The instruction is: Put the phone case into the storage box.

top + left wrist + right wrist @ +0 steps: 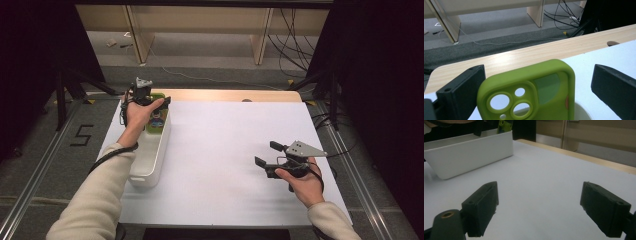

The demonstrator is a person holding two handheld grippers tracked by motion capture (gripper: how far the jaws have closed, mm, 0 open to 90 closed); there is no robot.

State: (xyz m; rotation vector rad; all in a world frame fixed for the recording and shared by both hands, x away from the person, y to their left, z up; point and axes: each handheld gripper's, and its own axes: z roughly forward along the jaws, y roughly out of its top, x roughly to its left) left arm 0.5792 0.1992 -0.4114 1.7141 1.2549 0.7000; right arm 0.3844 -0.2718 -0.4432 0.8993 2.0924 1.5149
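Your left gripper (536, 82) stands wide open around the green phone case (529, 92) above the white bin (150, 150); it looks light, soft and bendy, so pinch its long edges gently.

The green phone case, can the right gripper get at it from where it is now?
Probably not without a long move. The right gripper hovers open over the table's right side, while the case sits between the left gripper's open jaws at the bin's far end. The left hand crowds that spot.
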